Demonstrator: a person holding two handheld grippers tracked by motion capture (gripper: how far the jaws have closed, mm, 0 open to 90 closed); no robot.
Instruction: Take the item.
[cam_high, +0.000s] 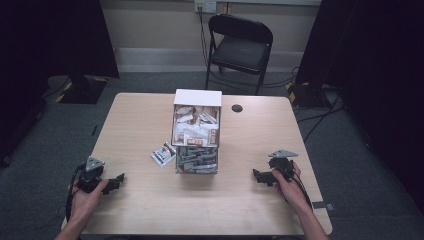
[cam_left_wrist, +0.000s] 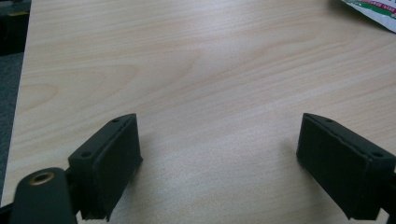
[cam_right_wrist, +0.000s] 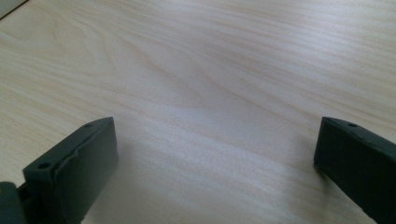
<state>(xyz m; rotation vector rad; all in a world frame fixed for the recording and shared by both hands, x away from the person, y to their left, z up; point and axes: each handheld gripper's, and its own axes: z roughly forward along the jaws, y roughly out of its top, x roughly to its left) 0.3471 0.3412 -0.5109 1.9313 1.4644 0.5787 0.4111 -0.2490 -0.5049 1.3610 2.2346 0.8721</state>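
Observation:
A white cardboard box (cam_high: 196, 131) stands in the middle of the wooden table (cam_high: 150, 210), its open face showing several small packets in an upper and a lower compartment. One loose packet (cam_high: 163, 153) lies on the table just left of the box; a corner of the packet (cam_left_wrist: 373, 11) shows in the left gripper view. My left gripper (cam_high: 116, 181) rests near the front left, held by a hand, jaws wide apart over bare wood (cam_left_wrist: 219, 135). My right gripper (cam_high: 259, 176) rests at the front right, also open with nothing between its jaws (cam_right_wrist: 215, 149).
A black folding chair (cam_high: 240, 47) stands behind the table. A small dark round disc (cam_high: 237, 108) sits on the table right of the box's top. Dark stands and cables lie on the grey carpet at both back corners.

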